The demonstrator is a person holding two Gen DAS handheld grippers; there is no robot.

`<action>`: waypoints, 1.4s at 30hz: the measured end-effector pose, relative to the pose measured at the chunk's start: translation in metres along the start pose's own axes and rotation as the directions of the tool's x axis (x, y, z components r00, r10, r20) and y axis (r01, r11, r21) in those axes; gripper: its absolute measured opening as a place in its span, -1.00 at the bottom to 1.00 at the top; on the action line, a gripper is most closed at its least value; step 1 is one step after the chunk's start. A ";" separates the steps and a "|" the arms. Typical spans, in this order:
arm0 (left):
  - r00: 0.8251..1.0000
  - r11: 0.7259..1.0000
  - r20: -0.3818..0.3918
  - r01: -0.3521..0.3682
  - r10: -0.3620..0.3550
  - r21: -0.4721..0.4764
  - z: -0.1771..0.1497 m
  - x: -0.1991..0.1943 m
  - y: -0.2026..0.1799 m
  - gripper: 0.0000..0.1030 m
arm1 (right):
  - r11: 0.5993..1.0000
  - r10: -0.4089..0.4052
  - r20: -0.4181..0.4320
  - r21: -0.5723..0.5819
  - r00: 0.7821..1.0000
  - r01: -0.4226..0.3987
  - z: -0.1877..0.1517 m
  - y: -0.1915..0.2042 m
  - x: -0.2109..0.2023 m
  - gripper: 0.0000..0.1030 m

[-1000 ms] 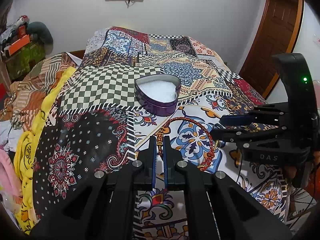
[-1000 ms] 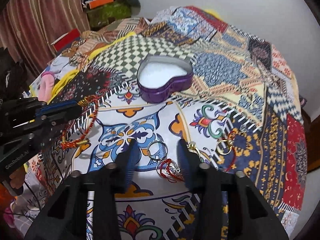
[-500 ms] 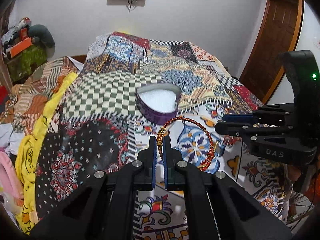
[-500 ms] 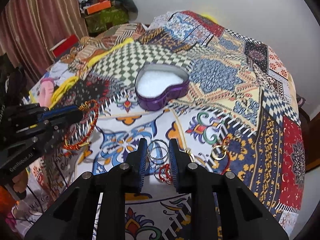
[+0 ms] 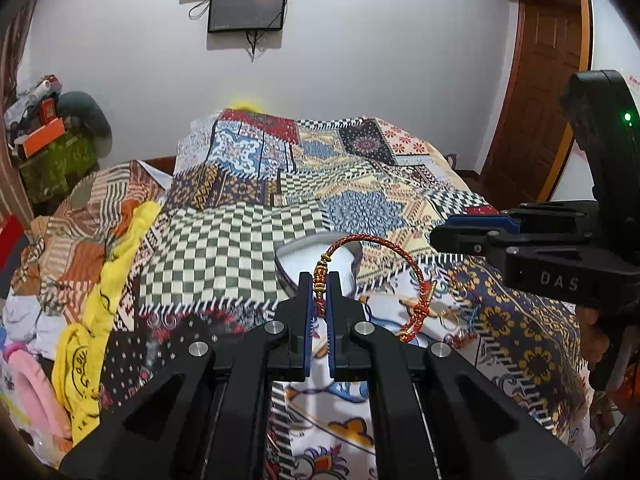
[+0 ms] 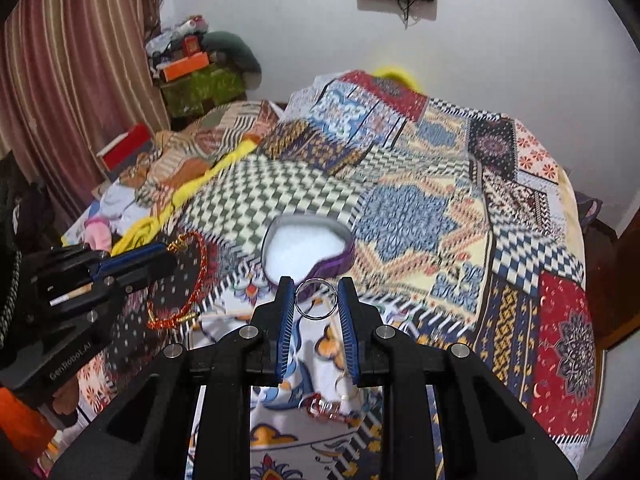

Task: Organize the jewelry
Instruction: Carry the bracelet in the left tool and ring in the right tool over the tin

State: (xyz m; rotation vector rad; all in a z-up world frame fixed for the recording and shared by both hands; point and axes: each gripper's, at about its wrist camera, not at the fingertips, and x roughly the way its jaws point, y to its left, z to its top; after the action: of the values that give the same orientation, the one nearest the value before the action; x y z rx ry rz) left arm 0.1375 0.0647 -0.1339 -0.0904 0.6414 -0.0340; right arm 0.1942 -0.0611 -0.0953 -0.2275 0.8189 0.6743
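Observation:
My left gripper [image 5: 319, 280] is shut on a red braided bracelet [image 5: 416, 268] and holds it up above the bed, in front of the purple heart-shaped tin [image 5: 296, 256]. My right gripper [image 6: 315, 288] is shut on a silver ring bangle [image 6: 316, 305], lifted off the quilt just short of the heart tin [image 6: 306, 246], whose white lining shows. The left gripper [image 6: 160, 258] with the bracelet [image 6: 200, 272] shows at left in the right wrist view. The right gripper [image 5: 472, 236] shows at right in the left wrist view.
More small rings and a red trinket [image 6: 332, 404] lie on the patchwork quilt [image 6: 420, 208] under my right gripper. Piled clothes and a yellow cloth [image 5: 100, 300] lie at the bed's left. A wooden door [image 5: 544, 80] stands at right.
My right gripper closed on the silver bangle and lifted it off the quilt. Both grippers rose and moved toward the heart tin; the left still holds the bracelet.

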 end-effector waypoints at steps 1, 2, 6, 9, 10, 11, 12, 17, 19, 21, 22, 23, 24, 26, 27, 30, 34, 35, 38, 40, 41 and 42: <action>1.000 1.000 0.003 -0.002 0.002 0.001 0.003 0.001 0.001 -0.92 | 1.000 -0.001 0.006 0.002 1.000 0.001 0.002 -0.001 -0.001 -0.61; 1.000 1.000 0.007 -0.004 0.004 0.001 0.005 0.002 0.001 -0.92 | 1.000 -0.001 0.014 0.006 1.000 0.001 0.005 -0.002 -0.001 -0.61; 1.000 1.000 0.009 -0.009 0.009 0.000 0.014 0.011 0.006 -0.92 | 1.000 0.001 0.036 0.010 0.999 -0.001 0.015 -0.005 0.001 -0.61; 1.000 1.000 0.010 -0.021 0.021 0.002 0.018 0.018 0.009 -0.92 | 1.000 -0.001 0.045 0.005 0.999 0.000 0.022 -0.005 0.005 -0.61; 1.000 1.000 0.009 -0.024 0.023 0.002 0.020 0.021 0.010 -0.92 | 1.000 -0.002 0.047 0.003 0.999 0.002 0.023 -0.006 0.005 -0.61; 1.000 1.000 0.007 -0.025 0.025 0.000 0.021 0.024 0.012 -0.92 | 1.000 -0.002 0.048 0.000 0.999 0.002 0.025 -0.005 0.008 -0.61; 1.000 1.000 0.004 -0.027 0.027 -0.002 0.023 0.027 0.013 -0.92 | 1.000 -0.003 0.047 -0.004 0.999 0.003 0.027 -0.005 0.011 -0.61; 0.999 0.999 -0.018 -0.047 0.047 -0.006 0.028 0.046 0.020 -0.92 | 1.000 0.001 0.034 -0.014 0.999 -0.001 0.034 -0.004 0.027 -0.61; 0.998 0.999 -0.032 -0.049 0.048 -0.008 0.030 0.055 0.023 -0.92 | 1.000 0.010 0.020 -0.011 1.000 -0.010 0.035 -0.005 0.034 -0.61; 0.998 0.999 -0.046 -0.050 0.049 -0.012 0.031 0.064 0.027 -0.92 | 1.000 0.016 0.003 -0.007 1.000 -0.016 0.037 -0.006 0.044 -0.61; 0.997 0.999 -0.055 -0.050 0.049 -0.013 0.031 0.069 0.029 -0.92 | 1.000 0.017 -0.004 -0.004 1.000 -0.017 0.037 -0.007 0.047 -0.61; 0.997 0.999 -0.063 -0.048 0.047 -0.015 0.032 0.073 0.030 -0.92 | 1.000 0.019 -0.014 0.001 1.000 -0.019 0.038 -0.008 0.053 -0.61; 0.996 0.999 -0.074 -0.045 0.044 -0.017 0.032 0.078 0.031 -0.92 | 1.000 0.021 -0.025 0.005 0.999 -0.021 0.039 -0.010 0.058 -0.61; 0.994 0.999 -0.103 -0.034 0.032 -0.022 0.030 0.090 0.034 -0.92 | 1.000 0.017 -0.043 0.008 0.999 -0.016 0.039 -0.012 0.066 -0.61; 0.993 0.999 -0.115 -0.031 0.028 -0.022 0.030 0.095 0.034 -0.92 | 1.000 0.013 -0.054 0.007 0.998 -0.012 0.039 -0.013 0.071 -0.61; 0.987 0.999 -0.159 -0.025 0.021 -0.021 0.027 0.111 0.037 -0.92 | 1.000 0.010 -0.085 0.010 0.996 -0.009 0.040 -0.016 0.082 -0.61; 0.977 1.000 -0.213 -0.006 0.000 -0.028 0.022 0.129 0.037 -0.92 | 1.000 0.009 -0.116 0.009 0.993 -0.008 0.041 -0.018 0.093 -0.61; 0.976 1.000 -0.220 -0.006 -0.001 -0.029 0.021 0.132 0.037 -0.92 | 1.000 0.009 -0.124 0.008 0.992 -0.008 0.040 -0.019 0.096 -0.61; 0.971 0.999 -0.237 -0.001 -0.007 -0.034 0.020 0.139 0.038 -0.92 | 1.000 0.018 -0.145 0.016 0.989 -0.016 0.040 -0.022 0.102 -0.61; 0.968 0.999 -0.249 0.004 -0.014 -0.041 0.021 0.144 0.039 -0.92 | 1.000 0.017 -0.160 0.017 0.987 -0.014 0.039 -0.022 0.106 -0.61; 0.966 0.999 -0.257 0.005 -0.015 -0.040 0.022 0.146 0.039 -0.92 | 1.000 0.014 -0.168 0.016 0.986 -0.012 0.038 -0.022 0.108 -0.61; 0.966 0.999 -0.260 0.004 -0.014 -0.038 0.022 0.148 0.039 -0.92 | 1.000 0.013 -0.177 0.018 0.984 -0.010 0.037 -0.022 0.111 -0.61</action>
State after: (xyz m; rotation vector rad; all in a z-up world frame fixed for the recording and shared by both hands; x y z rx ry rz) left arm 0.2694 0.0963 -0.2079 -0.1262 0.9046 -0.0431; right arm 0.2847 -0.0106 -0.1532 -0.2705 0.9964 0.6645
